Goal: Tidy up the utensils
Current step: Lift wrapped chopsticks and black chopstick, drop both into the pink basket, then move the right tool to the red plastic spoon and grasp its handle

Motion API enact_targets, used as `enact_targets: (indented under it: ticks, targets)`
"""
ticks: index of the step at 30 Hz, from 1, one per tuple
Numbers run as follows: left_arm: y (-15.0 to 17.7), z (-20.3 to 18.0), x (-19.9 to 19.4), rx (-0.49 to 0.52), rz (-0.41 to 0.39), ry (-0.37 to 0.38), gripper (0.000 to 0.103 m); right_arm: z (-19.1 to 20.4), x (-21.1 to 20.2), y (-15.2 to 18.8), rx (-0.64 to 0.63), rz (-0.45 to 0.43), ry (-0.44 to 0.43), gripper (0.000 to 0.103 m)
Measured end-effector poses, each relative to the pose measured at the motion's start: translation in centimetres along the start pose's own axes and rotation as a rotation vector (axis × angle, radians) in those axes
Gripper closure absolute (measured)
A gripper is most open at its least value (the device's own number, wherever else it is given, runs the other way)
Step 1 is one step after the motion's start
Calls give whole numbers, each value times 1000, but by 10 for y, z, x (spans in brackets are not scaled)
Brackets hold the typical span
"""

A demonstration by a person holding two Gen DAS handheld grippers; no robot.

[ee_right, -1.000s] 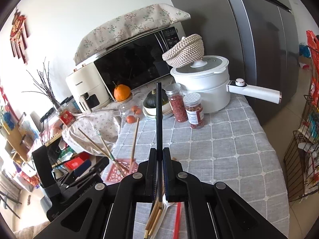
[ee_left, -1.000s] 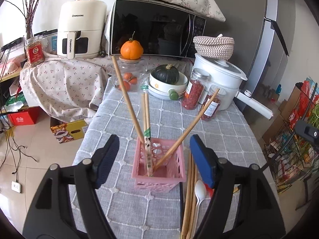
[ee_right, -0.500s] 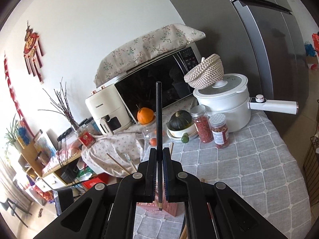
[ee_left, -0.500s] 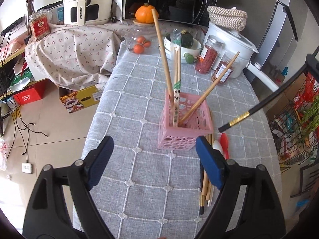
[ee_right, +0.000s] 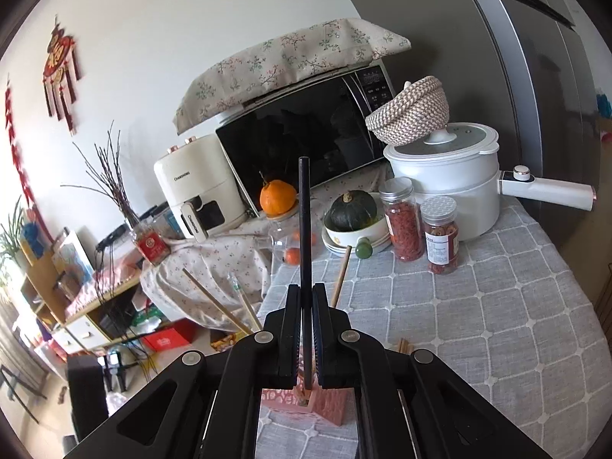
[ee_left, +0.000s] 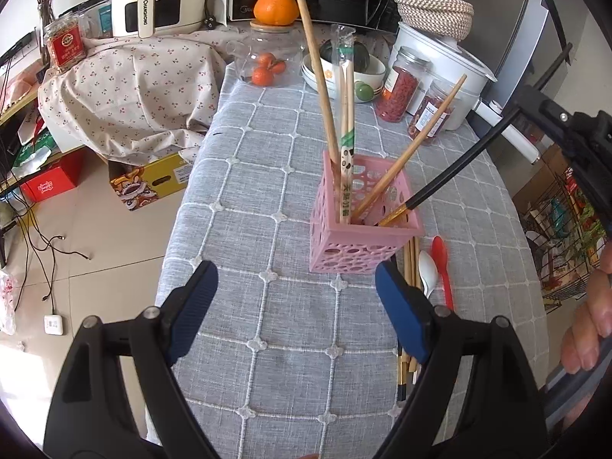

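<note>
— What does the chopstick look like?
— The black chopstick (ee_left: 455,168) is slim with a gold-banded tip, slanting down into the pink perforated holder (ee_left: 359,225) on the grey checked tablecloth (ee_left: 283,325).
— And the grippers?
— The right gripper (ee_right: 306,329) is clamped on it; the left gripper (ee_left: 294,290) is spread wide, holding nothing, near the holder.

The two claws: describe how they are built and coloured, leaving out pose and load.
The left claw has matte black plastic arms with silver pivot screws and ribbed blue pads on its fingertips. The right claw has the same black linkage and silver screws; its pad colour is not clear. A bare hand shows at the edge, no sleeve visible. No cables or markings show.
</note>
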State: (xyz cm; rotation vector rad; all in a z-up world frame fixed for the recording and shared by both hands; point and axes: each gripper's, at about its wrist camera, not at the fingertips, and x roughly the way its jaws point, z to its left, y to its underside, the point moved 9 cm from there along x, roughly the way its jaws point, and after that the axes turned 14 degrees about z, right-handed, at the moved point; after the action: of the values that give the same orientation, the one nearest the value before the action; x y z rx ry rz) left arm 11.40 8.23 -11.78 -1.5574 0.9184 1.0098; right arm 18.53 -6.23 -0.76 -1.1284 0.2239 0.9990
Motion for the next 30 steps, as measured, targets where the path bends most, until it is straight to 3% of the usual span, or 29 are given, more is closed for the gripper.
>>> enact_targets:
  ticks: [8,13,18,24,30]
  targets:
    - [-2,1,2,-8,1,6,19,1,30,14,-29,81,-15,96]
    - [-2,-9,3,21,-2,18,19,-3,10,7,-7,48,-43,68]
    - [1,-19,7,64,2,19,19,-12,-17,-1,5,14,-63,52]
    - [6,-28,20,73,41,43,19,-44,-16,16,-17,95,45,43]
    - [12,-38,31,83,87,45,19,-76,9,53,-59,276,191,42]
